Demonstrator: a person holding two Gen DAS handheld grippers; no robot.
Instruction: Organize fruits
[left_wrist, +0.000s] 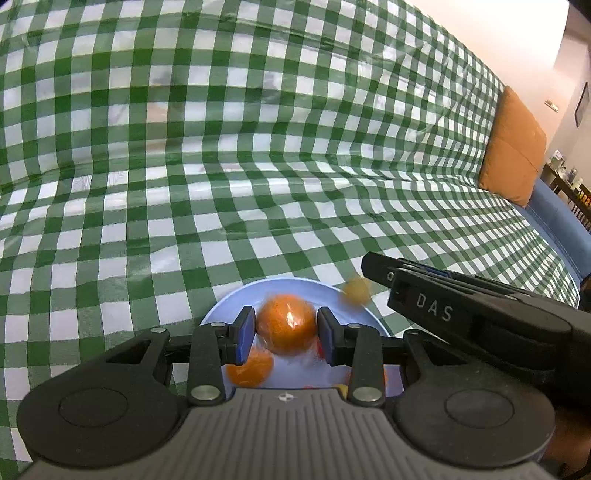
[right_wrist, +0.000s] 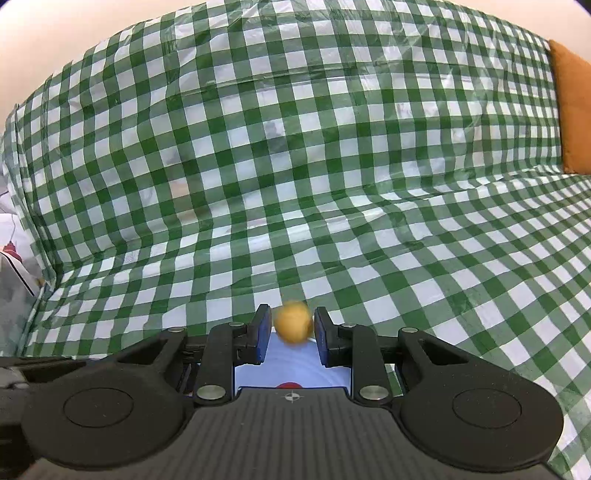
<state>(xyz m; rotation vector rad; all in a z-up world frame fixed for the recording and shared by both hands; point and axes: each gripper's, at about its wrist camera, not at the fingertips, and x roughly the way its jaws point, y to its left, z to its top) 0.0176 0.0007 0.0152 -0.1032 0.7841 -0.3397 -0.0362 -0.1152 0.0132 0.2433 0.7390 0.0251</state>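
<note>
**Two fruits aloft over one crowded plate**

While both grippers hang over the pale blue plate (left_wrist: 354, 295), your left gripper (left_wrist: 286, 334) has its fingers closed on an orange (left_wrist: 287, 325), and your right gripper (right_wrist: 291, 328) has narrow fingers pinching a small yellow fruit (right_wrist: 293, 322) near the plate's far rim. Another orange (left_wrist: 251, 369) already lies on the plate, which sits on a green checked cloth (left_wrist: 221, 166) over what looks like a sofa. Let go too high and either fruit may bounce off its neighbours, roll over the shallow rim and vanish down the soft, sloping cloth. Your grippers sit close together, so a hasty release could knock one against the other.
</note>
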